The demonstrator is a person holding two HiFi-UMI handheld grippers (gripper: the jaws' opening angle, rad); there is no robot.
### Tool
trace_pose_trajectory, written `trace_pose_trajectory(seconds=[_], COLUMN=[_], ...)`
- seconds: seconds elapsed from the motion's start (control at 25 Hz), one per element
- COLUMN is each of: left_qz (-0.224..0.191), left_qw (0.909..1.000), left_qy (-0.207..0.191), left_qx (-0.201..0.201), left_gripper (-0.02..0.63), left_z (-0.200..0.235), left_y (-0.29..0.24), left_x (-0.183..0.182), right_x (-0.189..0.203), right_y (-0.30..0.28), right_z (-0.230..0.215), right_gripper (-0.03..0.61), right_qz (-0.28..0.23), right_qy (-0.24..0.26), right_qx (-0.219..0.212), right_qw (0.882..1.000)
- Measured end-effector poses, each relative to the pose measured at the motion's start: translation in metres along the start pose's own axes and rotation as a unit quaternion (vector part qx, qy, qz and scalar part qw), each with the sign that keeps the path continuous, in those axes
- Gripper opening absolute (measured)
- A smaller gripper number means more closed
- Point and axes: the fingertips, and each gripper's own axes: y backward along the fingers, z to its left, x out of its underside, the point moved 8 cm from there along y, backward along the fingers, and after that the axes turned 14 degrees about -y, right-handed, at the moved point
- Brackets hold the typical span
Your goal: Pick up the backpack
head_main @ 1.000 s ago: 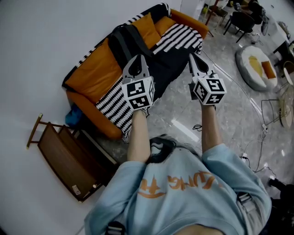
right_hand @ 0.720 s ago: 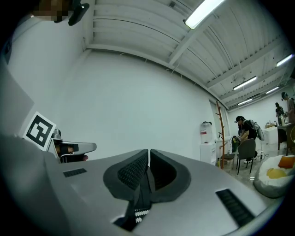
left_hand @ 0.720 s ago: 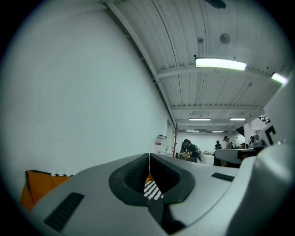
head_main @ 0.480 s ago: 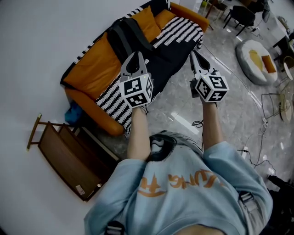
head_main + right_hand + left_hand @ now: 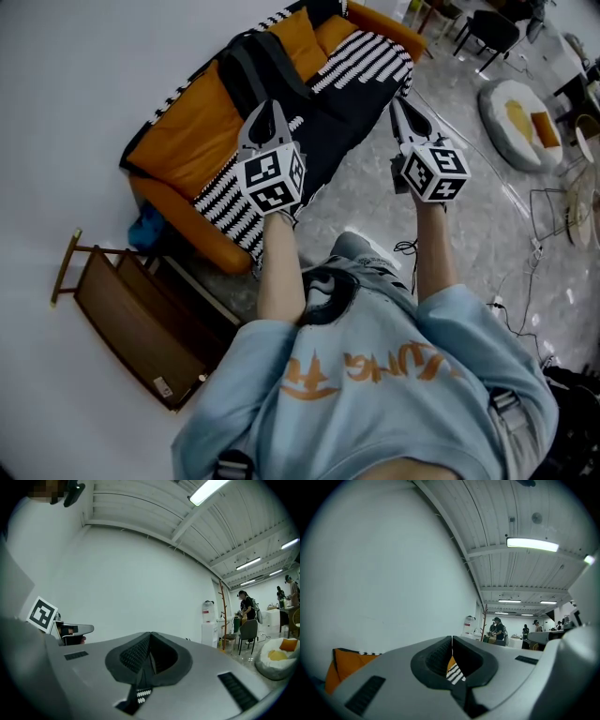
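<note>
Handling: backpack (image 5: 251, 70) prob soft & floppy, will sag when lifted; wt likely moderate; fabric grippy, nothing fragile showing
Grip pt: top loop or a shoulder strap; loop can't be made out from head view
Look: dark grey/black, upright, straps down the front
Where: on sofa (image 5: 178, 141) seat, leaning on orange back cushion (image 5: 302, 37), next to striped throw (image 5: 370, 56)
L gripper (image 5: 266, 111): jaws closed, empty, in air, not touching backpack
R gripper (image 5: 397, 103): jaws closed, empty, well apart from backpack
Need: open jaws before contact
</note>
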Motion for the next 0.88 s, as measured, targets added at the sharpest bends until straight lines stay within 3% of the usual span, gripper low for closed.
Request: trace_pose_trajectory(seconds=[0.28, 0.88], left_qz=[-0.009, -0.058], left_qw=[0.9999, 0.9955], left_qy=[0.002, -0.009], left_qx=[-0.009, -0.074], left_gripper=[0.021, 0.021], left_z=[0.015, 0.055], left_y=[-0.003, -0.032], left_x=[-0.005, -0.025], right_x=[-0.012, -0.037], right_y=[-0.014, -0.07], right_z=[0.011, 0.012], right_gripper=[-0.003, -0.003], right_qz=[-0.012, -0.057], right_qy=[0.011, 0.011], right_qx=[-0.03, -0.096], right_qw=[0.999, 0.994])
